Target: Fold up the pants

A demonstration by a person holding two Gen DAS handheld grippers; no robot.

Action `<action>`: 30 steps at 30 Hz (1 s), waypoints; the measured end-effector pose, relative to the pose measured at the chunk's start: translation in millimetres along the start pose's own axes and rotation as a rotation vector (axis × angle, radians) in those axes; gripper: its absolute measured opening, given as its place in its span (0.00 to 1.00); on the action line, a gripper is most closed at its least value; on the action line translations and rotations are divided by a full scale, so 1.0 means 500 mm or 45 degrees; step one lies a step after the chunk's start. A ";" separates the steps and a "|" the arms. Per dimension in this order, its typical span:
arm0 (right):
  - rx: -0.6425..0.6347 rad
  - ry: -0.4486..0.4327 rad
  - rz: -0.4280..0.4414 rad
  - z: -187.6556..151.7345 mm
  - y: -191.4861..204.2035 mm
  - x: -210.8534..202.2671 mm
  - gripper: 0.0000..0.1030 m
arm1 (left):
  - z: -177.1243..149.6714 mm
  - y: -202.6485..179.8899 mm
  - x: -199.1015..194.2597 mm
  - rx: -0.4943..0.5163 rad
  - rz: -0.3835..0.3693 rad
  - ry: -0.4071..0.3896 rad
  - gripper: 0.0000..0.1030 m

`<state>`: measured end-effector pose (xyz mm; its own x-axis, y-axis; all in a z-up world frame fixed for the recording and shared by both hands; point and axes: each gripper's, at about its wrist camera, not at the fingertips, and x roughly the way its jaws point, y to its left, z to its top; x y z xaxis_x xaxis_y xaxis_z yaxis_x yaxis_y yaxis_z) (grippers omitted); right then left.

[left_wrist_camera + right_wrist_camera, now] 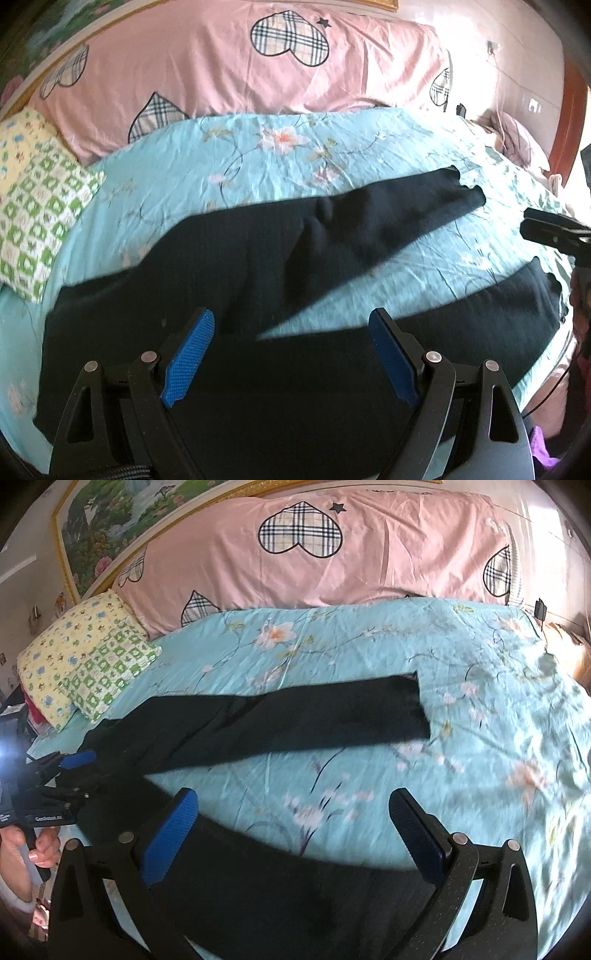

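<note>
Turquoise floral bedding (pixel 332 642) covers the bed and serves as the work surface, with a framed landscape painting (pixel 110 528) on the wall at far left and a long pink quilt with plaid hearts (pixel 314 561) rolled along the far edge. At the left end of the bed sit a yellow patterned pillow (pixel 62 657) and a green checked pillow (pixel 110 668), close to the waist end of the garment, so room is tight there. Toward the right the sheet lies bare and wide, free all the way to the bed's right edge. A person's hand (pixel 40 845) grips the handle of the left gripper (pixel 291 354), which hangs just above the upper part of the black pants (pixel 240 266), its blue pads spread wide with nothing between them. The pants lie flat across the bed, waist at left, the two legs splayed in a V toward the right with a wedge of sheet between them; the far leg ends well short of the right edge. The right gripper (pixel 295 834) hovers over the near leg, tilted down, jaws likewise wide apart and empty.
</note>
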<state>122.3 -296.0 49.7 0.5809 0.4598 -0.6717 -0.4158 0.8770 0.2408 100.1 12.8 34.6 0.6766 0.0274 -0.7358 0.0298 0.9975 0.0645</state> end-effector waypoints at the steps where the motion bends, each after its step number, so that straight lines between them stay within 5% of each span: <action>1: 0.002 0.000 -0.001 0.010 -0.008 0.007 1.00 | 0.008 -0.001 0.006 0.013 0.003 -0.001 0.84; 11: -0.012 0.024 0.000 0.081 -0.073 0.070 1.00 | 0.105 0.011 0.092 0.127 -0.022 0.006 0.84; 17: 0.077 0.094 0.048 0.120 -0.132 0.131 1.00 | 0.167 0.024 0.161 0.172 -0.203 0.061 0.84; 30: 0.110 0.160 -0.003 0.187 -0.205 0.233 1.00 | 0.250 0.024 0.319 0.310 -0.350 0.188 0.84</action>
<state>298.0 -319.2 12.3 0.4871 0.4413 -0.7536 -0.3496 0.8893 0.2948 300.5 21.1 2.3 0.5067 -0.2116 -0.8358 0.3805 0.9248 -0.0034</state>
